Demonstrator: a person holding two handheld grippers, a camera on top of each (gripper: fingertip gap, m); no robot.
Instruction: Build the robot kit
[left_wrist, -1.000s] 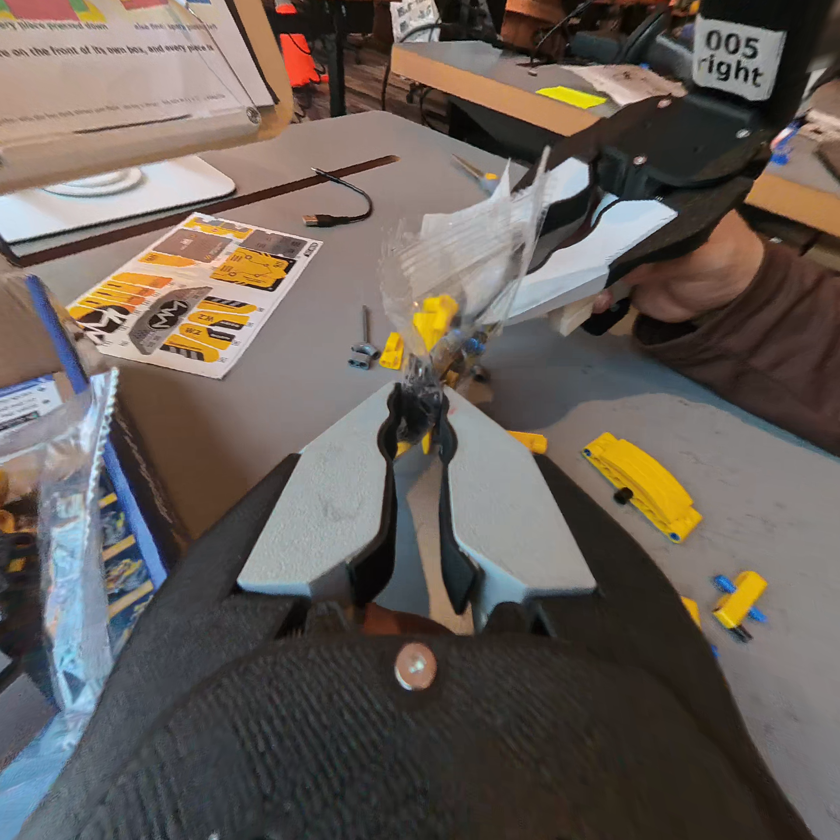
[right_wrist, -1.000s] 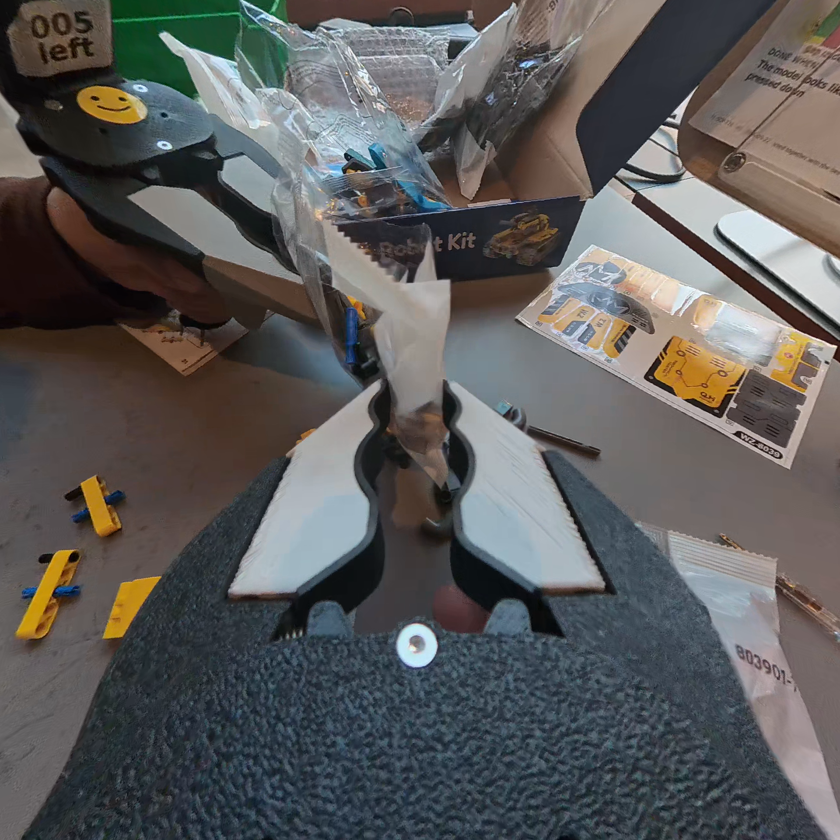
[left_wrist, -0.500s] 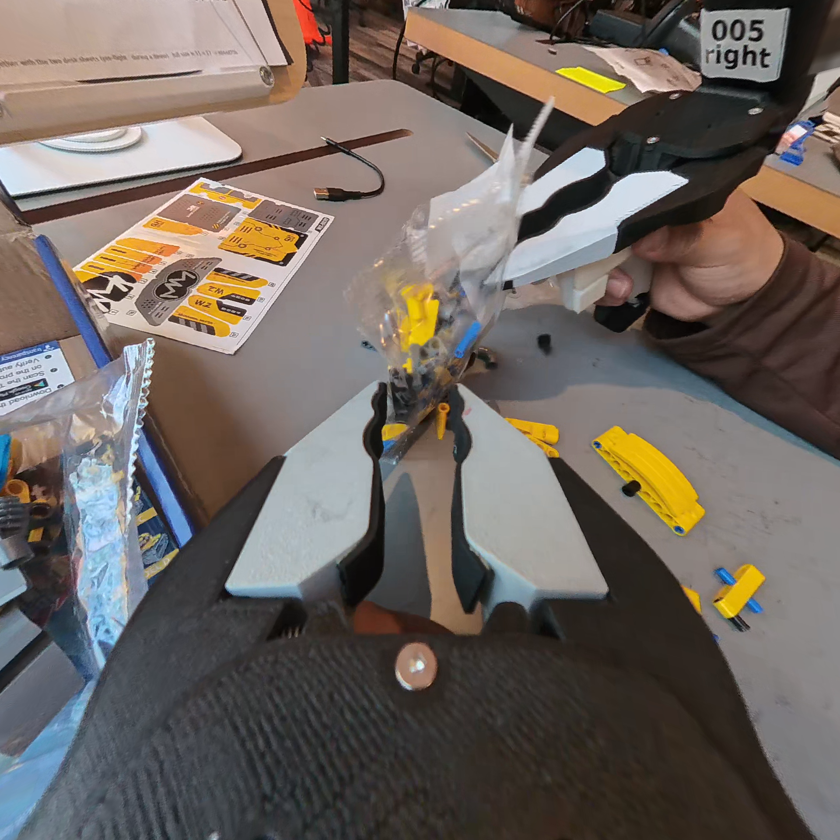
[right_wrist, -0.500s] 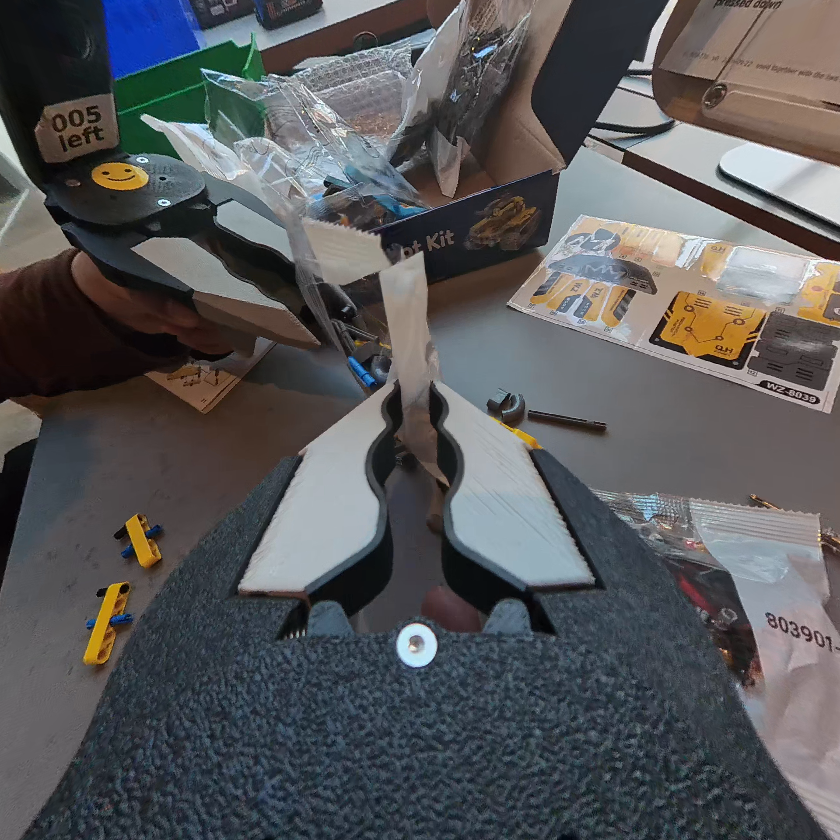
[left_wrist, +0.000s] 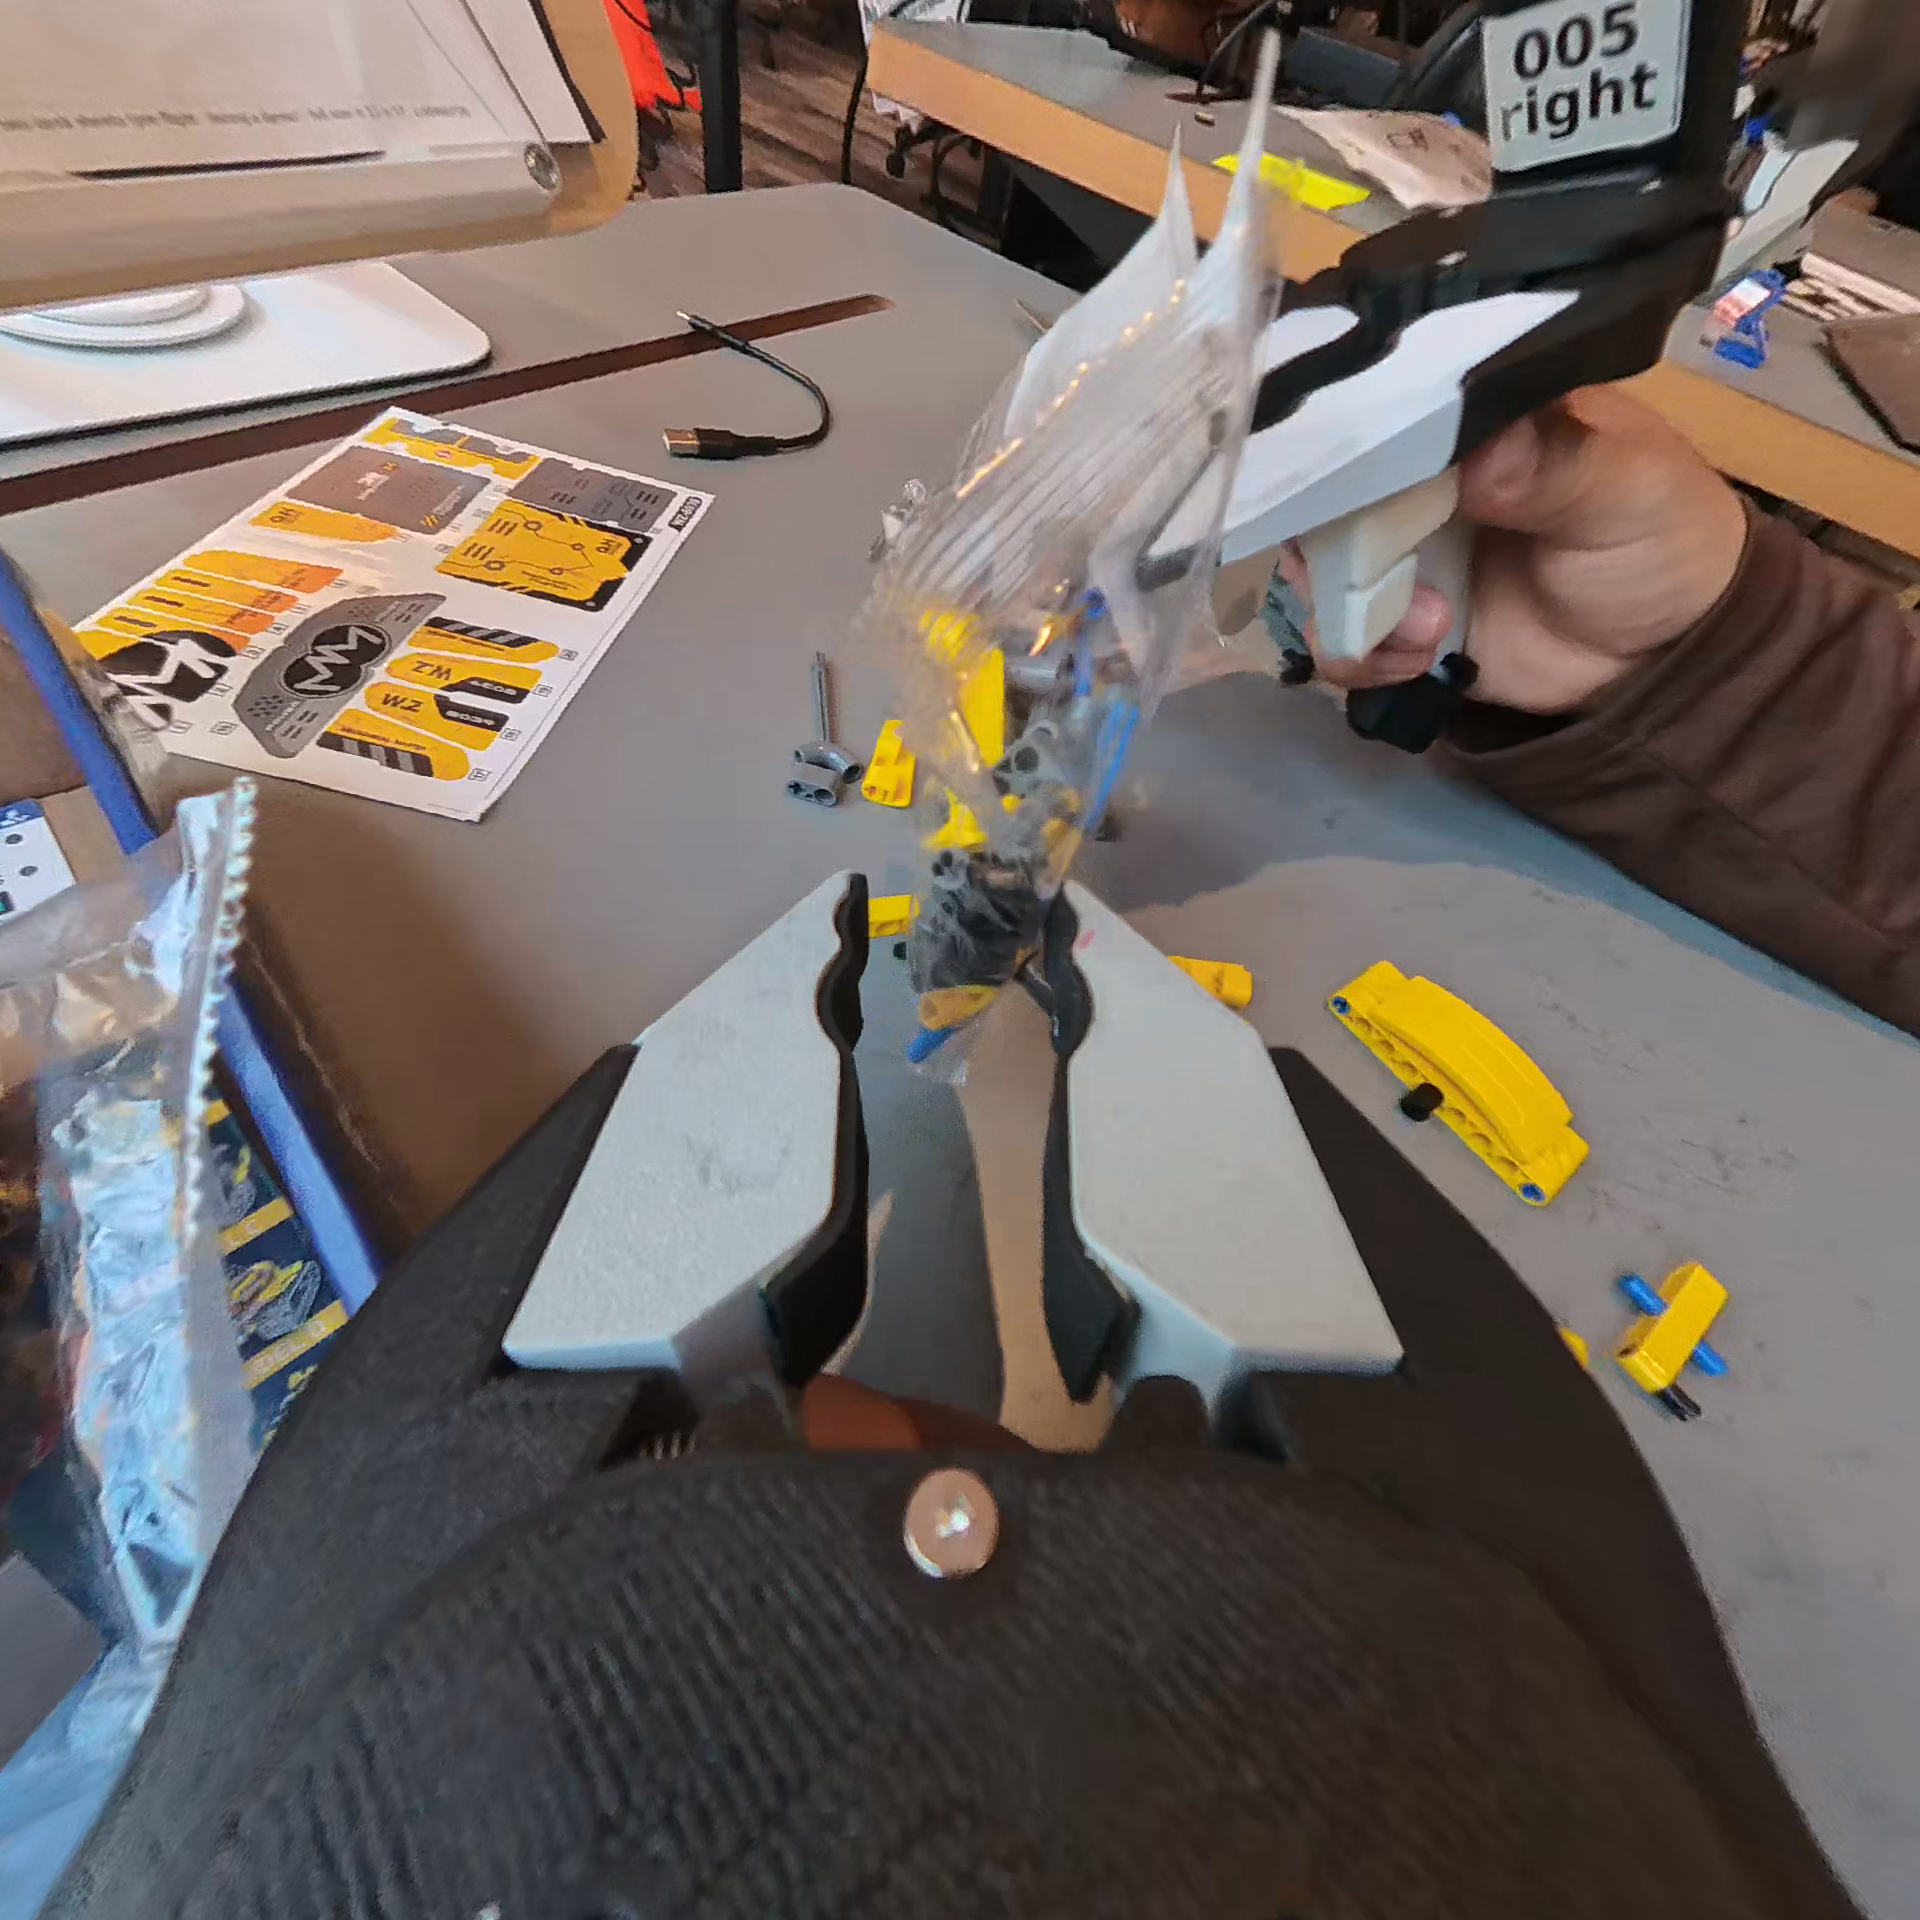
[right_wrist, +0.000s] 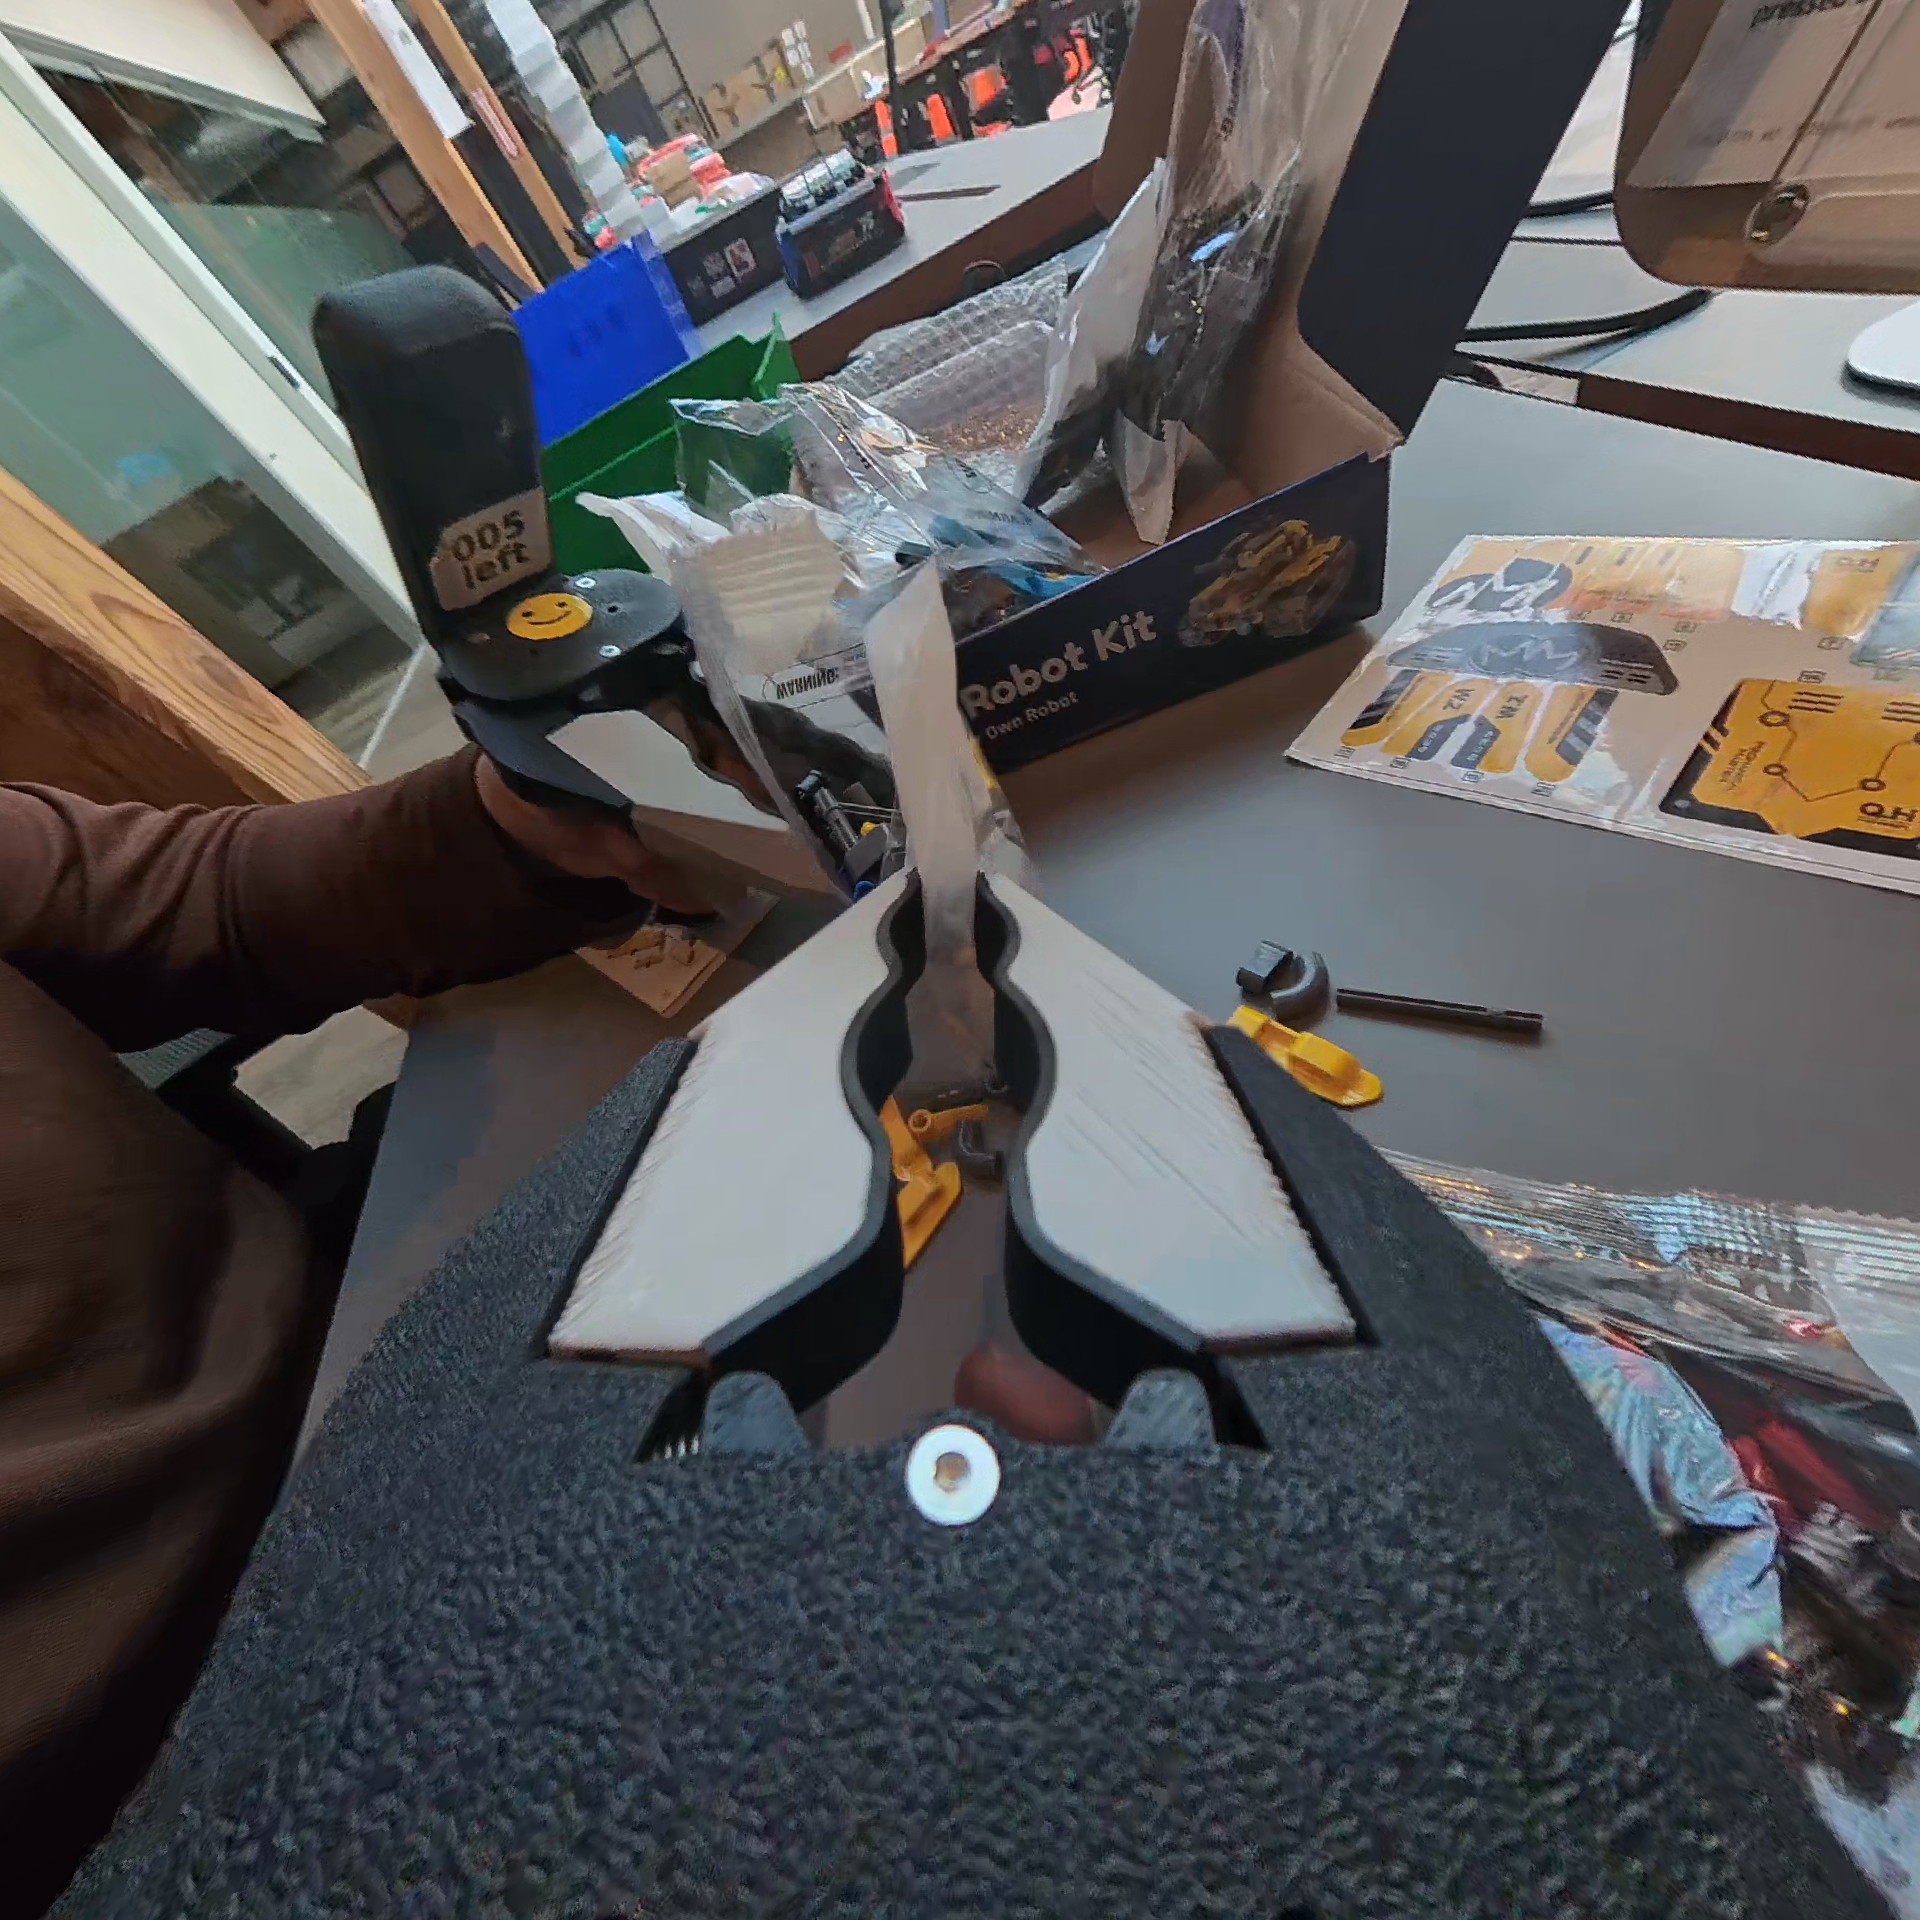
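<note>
The right gripper (right_wrist: 948, 914) is clamped on the top strip of a clear parts bag (left_wrist: 1049, 623), whose lower end hangs between the parted fingers of the left gripper (left_wrist: 956, 914), with loose yellow pieces (left_wrist: 1455, 1081) lying beyond.

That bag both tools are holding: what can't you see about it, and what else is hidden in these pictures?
- Bag in the left wrist view: motion blur and crinkled plastic smear the small parts inside, so they cannot be counted.
- Left tool: its fingers are apart around the bag's bottom; whether they pinch it is unclear.
- Right tool in the right wrist view: its fingers hide the bag's lower part.
- Box: other bags cover its contents.
- Sticker sheet: cut off by the right edge.
</note>
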